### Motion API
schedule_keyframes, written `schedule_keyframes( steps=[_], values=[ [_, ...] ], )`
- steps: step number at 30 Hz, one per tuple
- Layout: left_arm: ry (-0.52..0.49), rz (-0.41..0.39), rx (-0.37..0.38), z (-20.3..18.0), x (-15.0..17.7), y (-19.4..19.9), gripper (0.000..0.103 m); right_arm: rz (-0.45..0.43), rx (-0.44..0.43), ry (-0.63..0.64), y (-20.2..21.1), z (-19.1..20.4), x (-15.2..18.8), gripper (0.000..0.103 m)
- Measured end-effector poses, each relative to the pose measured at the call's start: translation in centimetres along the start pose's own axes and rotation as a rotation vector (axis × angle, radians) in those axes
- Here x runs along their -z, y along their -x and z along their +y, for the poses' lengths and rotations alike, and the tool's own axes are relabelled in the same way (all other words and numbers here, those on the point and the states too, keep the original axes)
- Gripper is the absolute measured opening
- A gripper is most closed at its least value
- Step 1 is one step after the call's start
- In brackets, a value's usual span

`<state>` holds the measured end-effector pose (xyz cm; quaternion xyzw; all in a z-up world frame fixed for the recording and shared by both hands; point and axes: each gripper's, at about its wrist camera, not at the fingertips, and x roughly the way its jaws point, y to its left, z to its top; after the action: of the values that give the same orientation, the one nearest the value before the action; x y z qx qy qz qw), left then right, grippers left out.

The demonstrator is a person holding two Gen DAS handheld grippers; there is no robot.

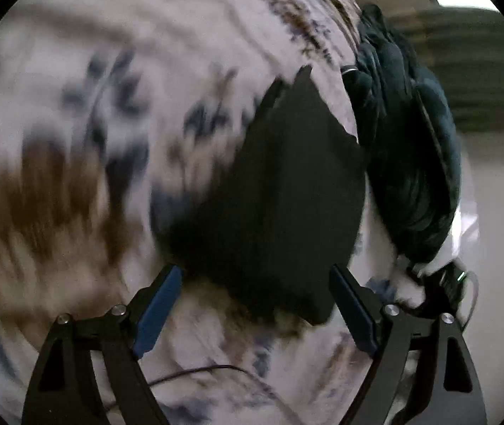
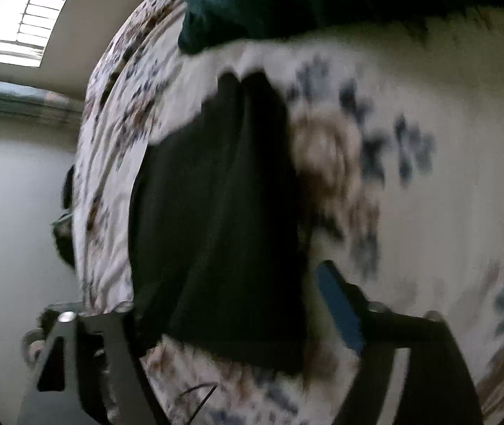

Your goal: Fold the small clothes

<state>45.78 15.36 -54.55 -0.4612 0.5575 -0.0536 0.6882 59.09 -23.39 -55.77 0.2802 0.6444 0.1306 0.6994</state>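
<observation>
A black garment [image 1: 269, 205] lies flat on the flowered bedsheet [image 1: 74, 124], folded into a narrow shape. In the left wrist view my left gripper [image 1: 256, 272] hangs just above its near edge, jaws wide apart and nothing between the blue pads [image 1: 159, 308]. In the right wrist view the same black garment [image 2: 216, 219] runs away from the camera. My right gripper [image 2: 223, 297] is open over its near end. One of its blue pads [image 2: 338, 308] shows clear of the cloth, and the other finger is dark against the garment. Both views are blurred.
A heap of dark teal cloth [image 1: 411, 148] [image 2: 252, 3] lies at the far edge of the bedsheet [image 2: 429, 194]. A black device with a green light [image 1: 453, 279] sits at the bed's edge. A thin cable [image 1: 198, 370] runs below. A window [image 2: 21, 17] and floor are beyond.
</observation>
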Motion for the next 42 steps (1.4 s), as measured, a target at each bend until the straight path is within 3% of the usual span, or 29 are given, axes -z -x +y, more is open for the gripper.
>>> schedule_keyframes(
  steps=[3, 6, 8, 10, 15, 17, 18, 19, 20, 21, 22, 24, 27, 29, 33, 36, 39, 40, 41, 42],
  values=[
    [0.105, 0.016, 0.058, 0.2, 2.3, -2.5, 0.085, 0.030, -0.022, -0.028, -0.8, -1.8, 2.8, 0.102],
    [0.133, 0.013, 0.104, -0.4, 2.2, -5.8, 0.085, 0.010, -0.023, -0.020, -1.8, -3.3, 2.4, 0.102],
    [0.174, -0.002, 0.123, -0.1, 1.2, -8.6, 0.085, 0.007, -0.049, -0.015, -2.6, -3.7, 0.6, 0.102],
    [0.248, -0.066, 0.134, 0.6, 0.0, -10.3, 0.084, 0.000, -0.080, 0.014, -3.7, -3.5, -1.9, 0.102],
    [0.276, -0.233, 0.137, -0.7, -0.5, -10.1, 0.080, 0.003, -0.154, -0.019, -8.0, -3.2, -9.2, 0.102],
    [0.288, -0.271, 0.160, -0.5, -0.1, -9.8, 0.058, 0.032, -0.137, -0.022, -10.4, -3.0, -11.6, 0.102],
    [0.302, -0.271, 0.190, -0.1, -0.2, -9.7, 0.038, 0.058, -0.109, -0.016, -11.5, -2.6, -12.3, 0.102],
    [0.303, -0.265, 0.213, 0.1, -0.5, -9.7, 0.034, 0.071, -0.080, 0.004, -12.1, -2.0, -12.6, 0.102],
    [0.286, -0.261, 0.212, 0.1, -0.7, -9.4, 0.033, 0.071, -0.046, 0.047, -12.2, -1.1, -12.5, 0.094],
    [0.258, -0.262, 0.212, -0.1, -1.0, -8.9, 0.032, 0.064, -0.024, 0.094, -12.1, -0.3, -12.2, 0.076],
    [0.235, -0.261, 0.208, -0.4, -1.2, -8.6, 0.031, 0.083, -0.021, 0.119, -12.2, 0.3, -11.8, 0.029],
    [0.184, -0.252, 0.191, -1.2, -2.0, -7.6, 0.031, 0.089, -0.072, 0.070, -11.6, 0.1, -11.0, 0.025],
    [0.099, -0.220, 0.184, -1.8, -3.9, -5.6, 0.030, 0.047, -0.139, 0.006, -9.3, 0.0, -8.5, 0.022],
    [-0.015, -0.175, 0.174, -2.4, -5.5, -3.3, 0.030, 0.008, -0.156, -0.031, -7.3, 0.3, -4.7, 0.021],
    [-0.188, 0.009, 0.147, -2.5, -8.3, -0.8, 0.031, -0.049, -0.152, -0.185, -4.1, 0.7, 6.2, 0.020],
    [-0.302, 0.173, 0.052, -1.9, -10.4, -2.2, 0.040, -0.047, -0.143, -0.268, -4.0, 1.9, 14.0, 0.020],
    [-0.368, 0.236, -0.137, -0.3, -11.3, -4.0, 0.061, 0.060, -0.114, -0.340, -7.0, 1.9, 17.7, 0.027],
    [-0.352, 0.243, -0.152, 0.4, -10.9, -3.9, 0.064, 0.066, -0.081, -0.341, -7.2, 1.6, 18.2, 0.030],
    [-0.329, 0.222, -0.136, 0.5, -10.6, -3.1, 0.064, 0.057, -0.067, -0.333, -6.8, 1.4, 18.4, 0.044],
    [-0.326, 0.184, -0.143, 0.1, -10.2, -2.3, 0.064, 0.050, -0.034, -0.316, -6.0, 1.3, 18.5, 0.050]
  ],
)
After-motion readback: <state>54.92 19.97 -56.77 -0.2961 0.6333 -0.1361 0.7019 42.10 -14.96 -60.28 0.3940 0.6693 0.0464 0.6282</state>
